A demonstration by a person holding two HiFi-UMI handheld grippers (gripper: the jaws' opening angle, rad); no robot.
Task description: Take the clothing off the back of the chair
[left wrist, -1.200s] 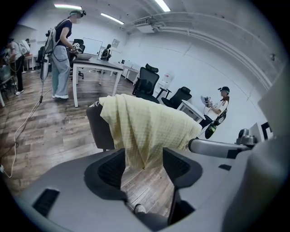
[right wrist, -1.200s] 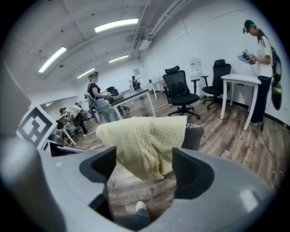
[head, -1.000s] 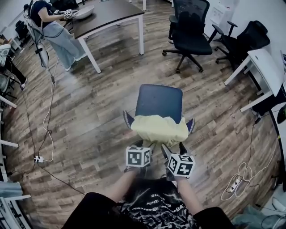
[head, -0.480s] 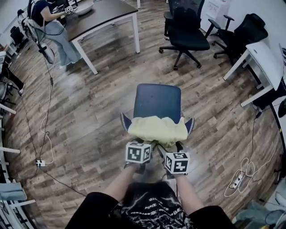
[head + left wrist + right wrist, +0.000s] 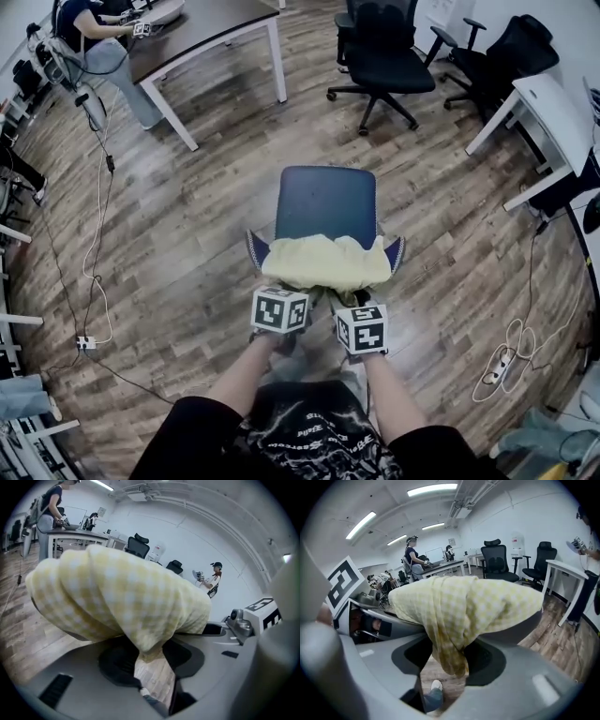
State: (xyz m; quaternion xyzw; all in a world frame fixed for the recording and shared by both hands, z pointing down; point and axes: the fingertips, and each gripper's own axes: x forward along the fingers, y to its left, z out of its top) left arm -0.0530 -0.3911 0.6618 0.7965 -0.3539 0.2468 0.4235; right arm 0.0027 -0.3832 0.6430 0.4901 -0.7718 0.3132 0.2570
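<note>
Draping over the top edge of the chair's back, the yellow checked clothing (image 5: pixel 326 262) hangs down the near side, and the chair (image 5: pixel 325 202) turns its blue seat away from the person. The cloth's side edges stop just short of the two blue armrest ends that show at either side.

The left gripper (image 5: pixel 281 298) and right gripper (image 5: pixel 359 314) sit side by side at the near lower edge of the cloth, apart from each other. In the left gripper view the jaws of the left gripper (image 5: pixel 149 660) have just been closing and pinch a hanging fold of the clothing (image 5: pixel 117 592). In the right gripper view the right gripper (image 5: pixel 445 660) has done likewise, its jaws nipping a narrow fold of the clothing (image 5: pixel 468 602) that drops between them.

Bare wooden floor (image 5: pixel 187 216) lies all around the chair. To the left it is open as far as a thin cable (image 5: pixel 94 272) that trails down to a small socket block. To the right it is open as far as a white surface (image 5: pixel 544 108), with a coiled lead and power strip (image 5: pixel 502 361) on the boards below it. Beyond the seat, black office chairs (image 5: pixel 380 56) stand well apart from the chair. A dark surface on white legs (image 5: pixel 202 28) stands far off at the upper left, and another person (image 5: pixel 89 42) is beside it.
</note>
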